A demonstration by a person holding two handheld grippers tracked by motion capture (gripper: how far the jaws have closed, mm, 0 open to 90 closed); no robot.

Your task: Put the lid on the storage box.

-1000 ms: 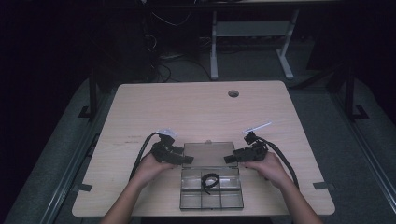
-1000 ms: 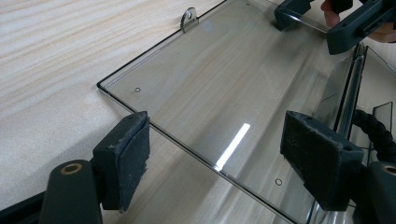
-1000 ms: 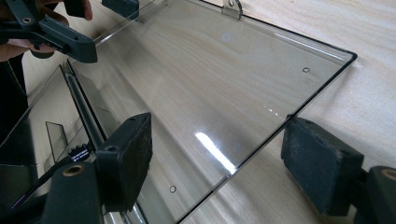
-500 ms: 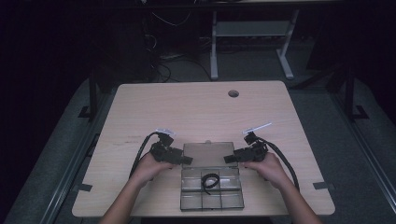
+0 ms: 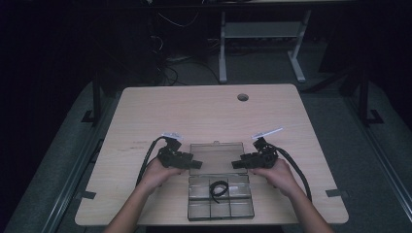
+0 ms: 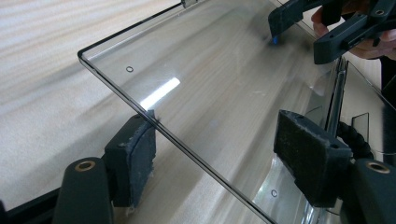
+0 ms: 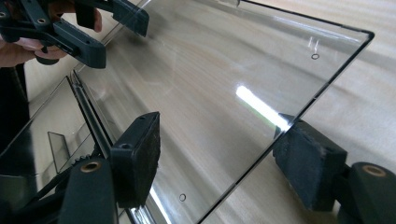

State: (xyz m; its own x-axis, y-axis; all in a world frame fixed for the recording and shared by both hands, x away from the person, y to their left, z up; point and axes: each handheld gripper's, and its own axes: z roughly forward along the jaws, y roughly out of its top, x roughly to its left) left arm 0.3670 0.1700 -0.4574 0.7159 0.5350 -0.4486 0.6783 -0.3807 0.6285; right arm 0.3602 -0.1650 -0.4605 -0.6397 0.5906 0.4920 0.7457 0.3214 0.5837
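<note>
Lid (image 5: 216,156) of clear compartment box (image 5: 221,200) lies flung back flat on table (image 5: 194,111), black cable coil (image 5: 218,189) inside; left gripper (image 5: 190,162) and right gripper (image 5: 238,164), jaws just closing, straddle lid's side edges ungripped, shutting undone.

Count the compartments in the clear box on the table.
6: the box shows two rows of three, the far row nearer the open lid, the near row at the table's front edge. A black coiled item lies mid-box.
</note>
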